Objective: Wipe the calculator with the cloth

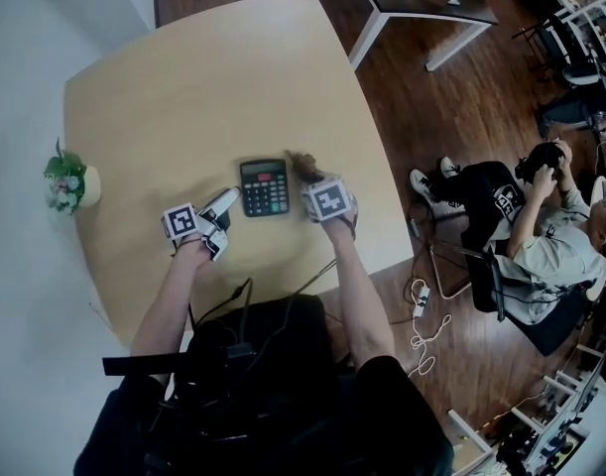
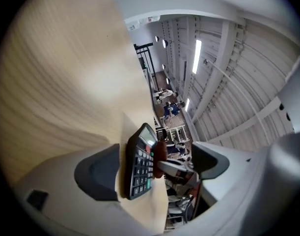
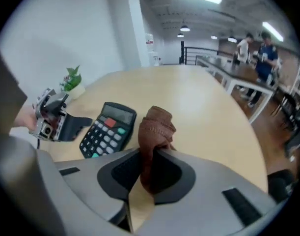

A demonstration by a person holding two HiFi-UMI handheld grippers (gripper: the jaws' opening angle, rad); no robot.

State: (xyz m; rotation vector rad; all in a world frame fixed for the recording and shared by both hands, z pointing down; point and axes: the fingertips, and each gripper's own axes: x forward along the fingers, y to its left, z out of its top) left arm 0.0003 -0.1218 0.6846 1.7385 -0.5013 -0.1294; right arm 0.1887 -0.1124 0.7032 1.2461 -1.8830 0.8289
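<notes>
We've got the left gripper (image 2: 154, 168) with fingers spread around the calculator (image 1: 264, 187) on the bench (image 1: 203, 87). Our right gripper (image 3: 152, 173) has its fingers pinching the brown cloth (image 3: 157, 132) just beside it.

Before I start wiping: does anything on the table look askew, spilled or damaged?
Nothing stands out. The calculator lies flat and keys-up on the table, the cloth is pinched in the right gripper, and the left gripper stands open at the calculator's side.
</notes>
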